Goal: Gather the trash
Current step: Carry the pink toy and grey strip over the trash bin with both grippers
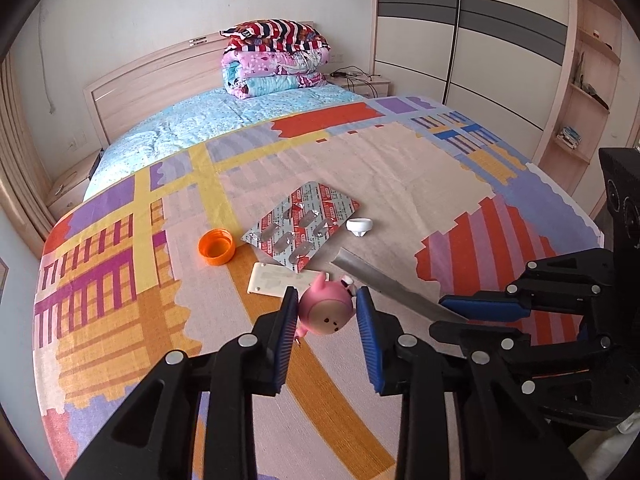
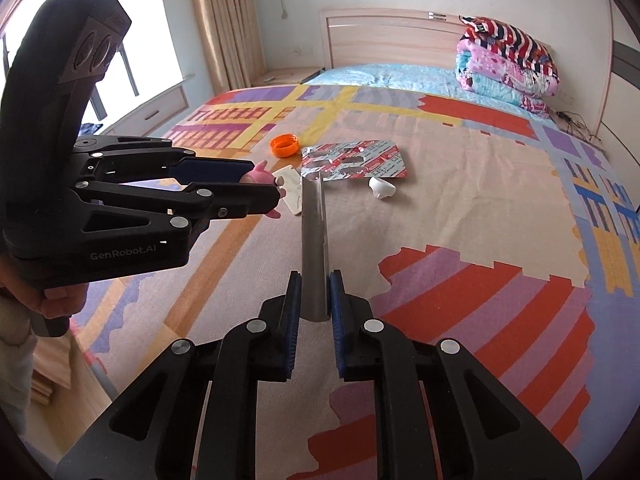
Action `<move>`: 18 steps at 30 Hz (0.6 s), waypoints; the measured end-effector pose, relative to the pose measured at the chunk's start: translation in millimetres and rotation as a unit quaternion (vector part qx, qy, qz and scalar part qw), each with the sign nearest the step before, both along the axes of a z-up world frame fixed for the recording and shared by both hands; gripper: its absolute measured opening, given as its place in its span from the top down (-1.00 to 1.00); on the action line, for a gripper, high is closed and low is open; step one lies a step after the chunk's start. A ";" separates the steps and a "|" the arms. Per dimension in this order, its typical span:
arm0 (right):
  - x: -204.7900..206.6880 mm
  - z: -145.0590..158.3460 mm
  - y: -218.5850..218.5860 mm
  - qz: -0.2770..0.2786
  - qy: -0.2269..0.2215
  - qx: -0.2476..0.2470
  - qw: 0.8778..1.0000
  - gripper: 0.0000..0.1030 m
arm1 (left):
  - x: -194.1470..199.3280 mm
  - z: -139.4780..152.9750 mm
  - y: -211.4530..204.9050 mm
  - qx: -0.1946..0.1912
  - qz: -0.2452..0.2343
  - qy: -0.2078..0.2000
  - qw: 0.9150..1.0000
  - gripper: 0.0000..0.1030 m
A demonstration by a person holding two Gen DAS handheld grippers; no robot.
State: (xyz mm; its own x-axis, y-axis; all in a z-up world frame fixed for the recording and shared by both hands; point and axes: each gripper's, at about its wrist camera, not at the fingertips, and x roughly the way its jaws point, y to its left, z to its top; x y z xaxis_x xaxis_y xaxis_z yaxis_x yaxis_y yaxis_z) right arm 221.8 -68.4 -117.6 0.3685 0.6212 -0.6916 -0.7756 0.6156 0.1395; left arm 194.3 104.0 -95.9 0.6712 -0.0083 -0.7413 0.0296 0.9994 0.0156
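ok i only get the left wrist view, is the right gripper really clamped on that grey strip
observer: Yes. The right gripper has a pad pressed on each side of the grey strip, at its near end.
operator: and does the toy stick out of mine
observer: From the side, the pink toy shows ears above the left gripper and a foot below it.
operator: who's holding mine
observer: A hand is wrapped around its handle.

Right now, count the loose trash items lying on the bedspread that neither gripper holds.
4: an orange cap, the used blister pack beside it, a cream plastic card partly under that pack, and a small white cap on the pack's other side. More may be hidden behind the grippers.
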 end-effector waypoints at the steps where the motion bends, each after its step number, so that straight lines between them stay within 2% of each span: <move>1: -1.3 1.4 -1.9 -0.001 -0.001 0.001 1.000 0.71 | -3.2 2.4 -1.2 0.000 0.000 -0.002 1.000 0.43; 18: -28.2 29.1 -38.3 -0.005 -0.020 0.019 1.000 0.71 | -66.5 39.5 -31.8 0.011 -0.004 -0.039 0.999 0.43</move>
State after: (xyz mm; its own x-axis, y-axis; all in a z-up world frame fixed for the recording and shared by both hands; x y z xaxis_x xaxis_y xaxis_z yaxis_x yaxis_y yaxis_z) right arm 193.6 -106.7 -88.5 0.4010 0.6435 -0.6519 -0.7754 0.6174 0.1325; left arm 127.7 72.3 -56.4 0.7264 0.0018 -0.6873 0.0353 0.9986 0.0399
